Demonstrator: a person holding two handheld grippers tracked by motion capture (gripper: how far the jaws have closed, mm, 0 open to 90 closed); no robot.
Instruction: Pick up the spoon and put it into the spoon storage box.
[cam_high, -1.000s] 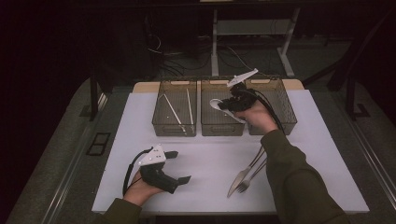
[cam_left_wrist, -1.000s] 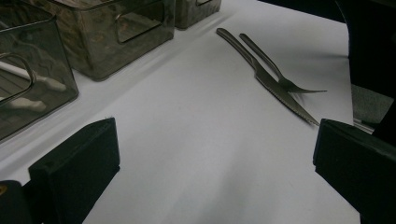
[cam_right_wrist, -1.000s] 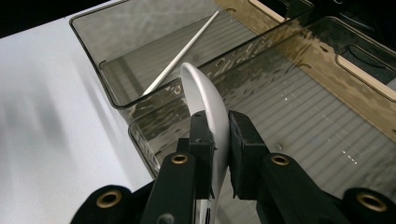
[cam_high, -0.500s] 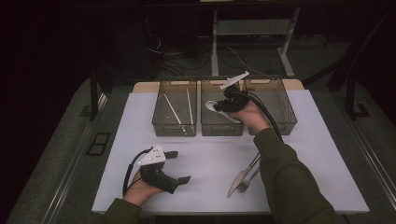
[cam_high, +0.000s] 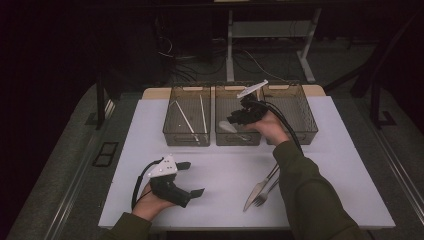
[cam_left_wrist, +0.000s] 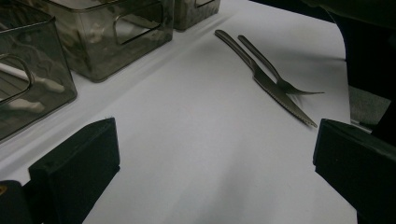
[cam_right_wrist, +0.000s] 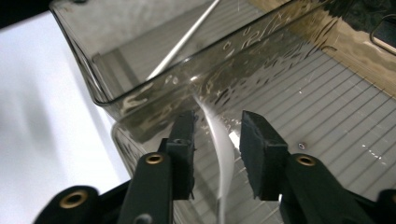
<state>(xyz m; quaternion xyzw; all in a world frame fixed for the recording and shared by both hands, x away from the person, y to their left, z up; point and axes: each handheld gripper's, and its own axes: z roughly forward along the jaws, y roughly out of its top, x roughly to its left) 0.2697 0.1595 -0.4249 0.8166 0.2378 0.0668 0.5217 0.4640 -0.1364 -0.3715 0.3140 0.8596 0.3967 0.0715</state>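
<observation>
White plastic, a spoon (cam_right_wrist: 223, 161), lies between the pads of my right gripper (cam_right_wrist: 217, 140) inside the middle bin (cam_high: 238, 137). My jaws there have just been opening, and the pads now stand off the handle on either side, no longer pinching it. Beyond my fingertips, past the bin wall, a chopstick (cam_right_wrist: 184, 39) rests in the next bin (cam_high: 186, 136). My left gripper (cam_high: 192, 177) sits spread on the table, with the knife (cam_left_wrist: 271, 84) and fork (cam_left_wrist: 275, 77) ahead of it.

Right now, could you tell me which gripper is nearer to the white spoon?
Right. The right gripper is over the middle bin, jaws straddling the white spoon; the left gripper rests on the table's near side.
</observation>
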